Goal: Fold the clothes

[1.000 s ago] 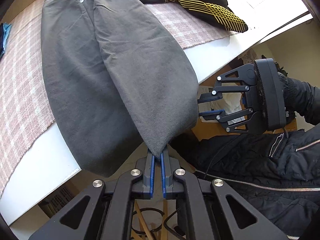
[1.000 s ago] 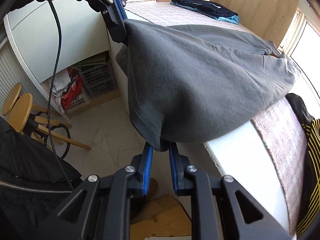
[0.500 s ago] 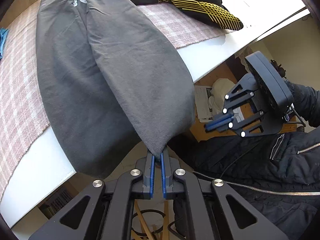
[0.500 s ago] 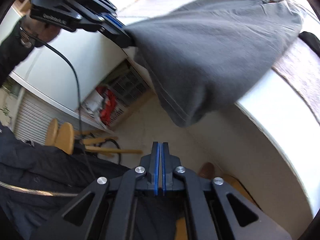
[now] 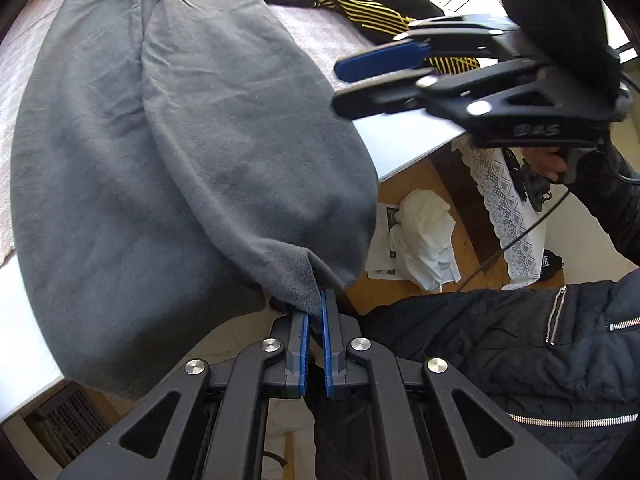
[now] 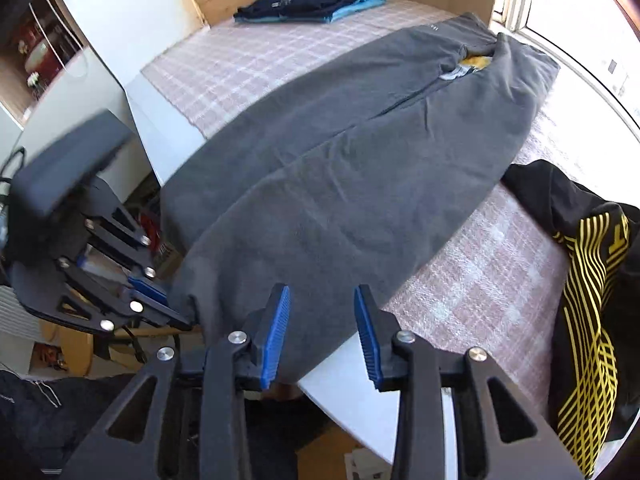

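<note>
Grey trousers (image 6: 360,160) lie lengthwise on the pink checked cloth (image 6: 240,68), with their leg ends hanging over the table's near edge. My left gripper (image 5: 315,304) is shut on the hem of one leg end (image 5: 304,280), just off the table edge; the right wrist view shows that gripper (image 6: 176,314) at the lower left. My right gripper (image 6: 322,296) hovers over the other leg end with its jaws opening and nothing between the pads. In the left wrist view the right gripper (image 5: 340,84) hangs above the table at the upper right.
A black and yellow garment (image 6: 588,280) lies crumpled on the cloth to the right of the trousers. A folded navy and blue stack (image 6: 312,0) sits at the far end. The white table edge (image 6: 352,392) is close. A person's black jacket (image 5: 500,340) and a white bag (image 5: 424,236) are below.
My right gripper let go of the trouser hem, shut empty, then rose over the table and opened. The released leg end dropped against the table edge. My left gripper kept its hold.
</note>
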Available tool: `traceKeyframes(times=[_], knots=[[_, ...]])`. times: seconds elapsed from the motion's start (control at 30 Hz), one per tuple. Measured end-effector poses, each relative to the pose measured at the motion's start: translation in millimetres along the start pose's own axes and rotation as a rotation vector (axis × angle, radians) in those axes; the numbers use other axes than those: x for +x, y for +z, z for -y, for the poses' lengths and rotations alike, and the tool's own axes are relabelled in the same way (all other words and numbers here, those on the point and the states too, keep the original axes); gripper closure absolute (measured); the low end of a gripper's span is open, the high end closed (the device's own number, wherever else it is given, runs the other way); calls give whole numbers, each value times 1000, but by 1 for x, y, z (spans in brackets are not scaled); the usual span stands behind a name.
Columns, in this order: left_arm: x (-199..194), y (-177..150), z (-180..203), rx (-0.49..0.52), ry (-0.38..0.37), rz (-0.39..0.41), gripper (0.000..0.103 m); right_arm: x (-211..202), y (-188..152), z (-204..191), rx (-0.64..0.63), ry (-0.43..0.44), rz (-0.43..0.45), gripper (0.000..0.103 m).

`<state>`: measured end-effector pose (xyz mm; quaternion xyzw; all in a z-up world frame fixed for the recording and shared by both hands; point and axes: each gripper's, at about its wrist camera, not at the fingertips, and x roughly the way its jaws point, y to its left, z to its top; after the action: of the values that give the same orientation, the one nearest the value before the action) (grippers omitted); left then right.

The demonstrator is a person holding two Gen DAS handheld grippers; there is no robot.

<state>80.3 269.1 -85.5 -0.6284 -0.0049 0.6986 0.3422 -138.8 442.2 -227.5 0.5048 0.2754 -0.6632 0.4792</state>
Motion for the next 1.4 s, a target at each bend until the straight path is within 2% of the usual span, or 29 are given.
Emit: traceKeyframes(times=[0.07, 0.17, 0.2, 0.27, 0.33, 0.4, 0.43, 0.53, 0.63, 0.7, 0.8, 0.9, 0.97, 1.03, 1.13, 1.2, 1.27, 1.4], knots=[[-7, -2, -2, -9, 2, -1, 98, 17, -5, -7, -67, -22, -53, 70], [-7, -4, -9, -33, 6, -15, 98, 20, -12, -11, -125, -103, -125, 70], [-6, -3, -9, -50, -11, -14, 98, 17, -13, -11, -124, -123, -145, 70], [-11, 2, 0, -59, -70, 17, 98, 1, -11, -11, -108, -106, -103, 70], [-26, 9, 18, -29, -143, 77, 98, -11, -10, -12, -93, -90, -71, 69], [-40, 15, 31, 9, -204, 125, 98, -6, -11, -12, -89, -80, -89, 69], [-39, 17, 33, 25, -206, 123, 98, -3, -11, -12, -86, -75, -98, 69], [-12, 15, 7, -3, -85, 14, 98, 5, -12, -4, -40, -82, -123, 69], [11, 6, -24, -66, -29, -46, 98, 2, -9, -4, -30, -77, -95, 69], [20, 4, -30, -63, -19, -61, 98, 2, -3, -8, -43, -78, -88, 69], [23, 4, -29, -53, -31, -54, 98, 13, 9, -16, -71, -66, -89, 69], [14, -1, -30, -33, -10, -28, 98, 31, 20, -17, -86, -52, -161, 69], [17, -8, -37, -63, 0, -50, 98, 24, 25, -14, -94, -15, -184, 69], [18, -16, -41, -80, 16, -59, 98, 7, 37, 3, -46, 22, -155, 69], [2, -27, -45, -120, 38, -27, 98, -14, 66, 41, 51, -6, -86, 69], [-11, -32, -45, -126, 73, -14, 98, -7, 86, 65, 58, -106, -85, 69], [-22, -31, -39, -127, 107, 2, 98, 10, 103, 88, 20, -184, -126, 69], [-40, -9, -25, -97, 103, 45, 98, 42, 111, 92, -31, -111, -208, 69]])
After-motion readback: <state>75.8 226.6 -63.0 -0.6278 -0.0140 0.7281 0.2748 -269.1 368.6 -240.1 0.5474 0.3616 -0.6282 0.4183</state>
